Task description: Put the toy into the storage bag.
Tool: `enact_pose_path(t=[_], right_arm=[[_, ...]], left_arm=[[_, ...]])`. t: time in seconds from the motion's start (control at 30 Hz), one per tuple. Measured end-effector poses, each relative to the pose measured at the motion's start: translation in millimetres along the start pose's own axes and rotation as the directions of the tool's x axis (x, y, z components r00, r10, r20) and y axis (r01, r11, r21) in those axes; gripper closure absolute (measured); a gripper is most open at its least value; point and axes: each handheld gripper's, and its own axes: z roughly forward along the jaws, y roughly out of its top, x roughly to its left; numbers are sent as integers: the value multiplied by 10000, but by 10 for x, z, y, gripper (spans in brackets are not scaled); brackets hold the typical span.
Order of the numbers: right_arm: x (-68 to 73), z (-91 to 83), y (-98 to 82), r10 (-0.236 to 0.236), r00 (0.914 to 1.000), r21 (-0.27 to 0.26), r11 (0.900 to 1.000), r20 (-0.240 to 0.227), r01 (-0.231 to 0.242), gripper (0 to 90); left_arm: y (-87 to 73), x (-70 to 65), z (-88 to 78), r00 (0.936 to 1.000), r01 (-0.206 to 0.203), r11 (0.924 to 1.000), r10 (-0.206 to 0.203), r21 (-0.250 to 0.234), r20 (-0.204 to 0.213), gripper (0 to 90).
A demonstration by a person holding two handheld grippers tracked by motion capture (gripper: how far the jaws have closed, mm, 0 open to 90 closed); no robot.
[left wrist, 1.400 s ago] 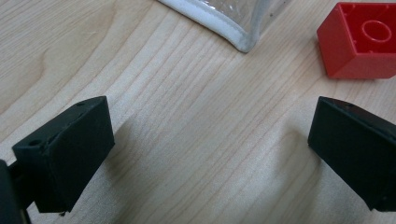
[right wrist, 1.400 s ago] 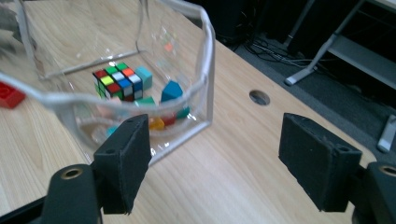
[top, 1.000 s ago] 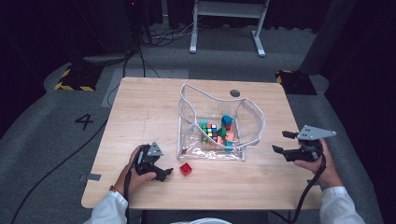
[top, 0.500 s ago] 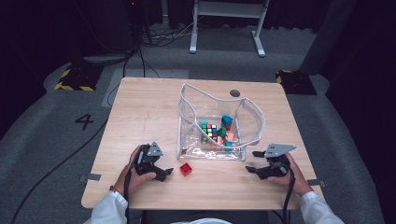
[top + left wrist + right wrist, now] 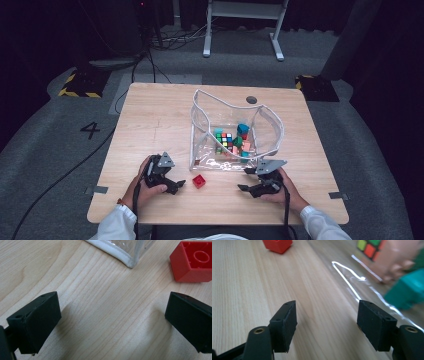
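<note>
A small red toy brick (image 5: pixel 199 181) lies on the wooden table (image 5: pixel 150 120) just in front of a clear plastic bag (image 5: pixel 270 127) that holds several coloured blocks and a puzzle cube (image 5: pixel 226 139). My left gripper (image 5: pixel 176 186) rests low on the table, a short way left of the red brick (image 5: pixel 193 261), jaws open and empty. My right gripper (image 5: pixel 246 180) sits at the bag's near right corner, open and empty, pointing left toward the red brick (image 5: pixel 277 245). Through the bag wall I see the puzzle cube (image 5: pixel 369 247) and a teal block (image 5: pixel 409 291).
The bag's white-trimmed edge (image 5: pixel 117 255) lies close ahead of the left gripper. A dark round hole (image 5: pixel 251 100) marks the table's far side. Bare wood stretches along the left half and the front edge. A white-legged stand (image 5: pixel 242 25) is on the floor beyond.
The right gripper has swung in from the table's right edge leftward and down to the bag's near right corner. The left gripper and red brick have stayed put.
</note>
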Motion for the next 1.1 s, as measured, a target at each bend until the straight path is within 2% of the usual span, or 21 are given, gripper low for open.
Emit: enact_pose_path(t=[0.07, 0.1, 0.2, 0.23, 0.3, 0.4, 0.43, 0.5, 0.53, 0.6, 0.7, 0.8, 0.83, 0.9, 0.93, 0.97, 1.03, 1.07, 1.1], right_arm=[[58, 85, 50, -346, 9994, 70, 9994, 26, 346, 328], [89, 125, 83, -269, 9995, -82, 9996, -158, 268, 329], [180, 235, 177, -292, 9993, -65, 9996, -245, 291, 328], [208, 279, 211, -466, 9986, -60, 9989, -235, 465, 326], [284, 353, 276, -441, 9986, -23, 9990, -298, 441, 324], [378, 463, 376, -725, 9963, 47, 9973, -465, 728, 316], [420, 512, 412, -657, 9964, -17, 9978, -526, 657, 314], [463, 597, 479, -938, 9940, -42, 9956, -567, 937, 305], [517, 646, 520, -695, 9954, -103, 9976, -657, 690, 295], [560, 728, 590, -816, 9941, -128, 9966, -714, 809, 287], [633, 822, 676, -512, 9960, -48, 9987, -731, 510, 281], [644, 899, 743, -651, 9957, -96, 9979, -653, 646, 284], [643, 904, 757, -684, 9956, 90, 9976, -639, 691, 303], [643, 936, 783, -946, 9928, -116, 9955, -739, 940, 358], [658, 951, 796, -720, 9947, -208, 9973, -730, 707, 379], [642, 963, 803, -960, 9930, -333, 9950, -683, 939, 409], [658, 949, 799, -829, 9940, -219, 9964, -708, 815, 485], [626, 945, 799, -1301, 9894, -295, 9913, -644, 1284, 493], [643, 948, 797, -1064, 9921, -368, 9939, -671, 1041, 501]], left_arm=[[1, 1, -1, 10000, -2, 10000, 2, 12, 9, 4], [1, 1, -1, 10000, -3, 10000, 3, 13, 10, 4], [0, 0, 0, 10000, 1, 10000, -1, 2, 2, 4], [0, 0, 0, 10000, 0, 10000, 0, 2, 2, 4], [0, 0, 0, 10000, -6, 10000, 6, 2, -8, 4], [0, 0, -1, 10000, -5, 10000, 5, 11, 7, 4], [0, 0, -1, 10000, -6, 10000, 6, 13, 8, 4], [0, 0, -2, 10000, -6, 10000, 6, 12, 1, 4], [0, 0, 0, 10000, -1, 10000, 1, 0, 1, 4], [-1, 0, 0, 10000, -1, 10000, 1, 1, 1, 4], [-1, 0, -1, 10000, -11, 10000, 11, 3, -27, 4], [0, 0, -1, 10000, 0, 10000, 0, 11, 9, 4], [0, 0, -1, 10000, -3, 10000, 3, 14, 10, 4], [0, 0, -3, 10000, -15, 10000, 15, 12, -37, 4], [0, 0, -1, 10000, 1, 10000, -1, 11, 13, 4], [0, 0, -1, 10000, -6, 10000, 6, 12, 7, 4], [0, 0, -2, 10000, -9, 10000, 9, 11, -17, 4], [0, 1, -3, 10000, -22, 10000, 22, 10, -34, 4], [0, 0, -3, 10000, -15, 10000, 15, 10, -33, 4]])
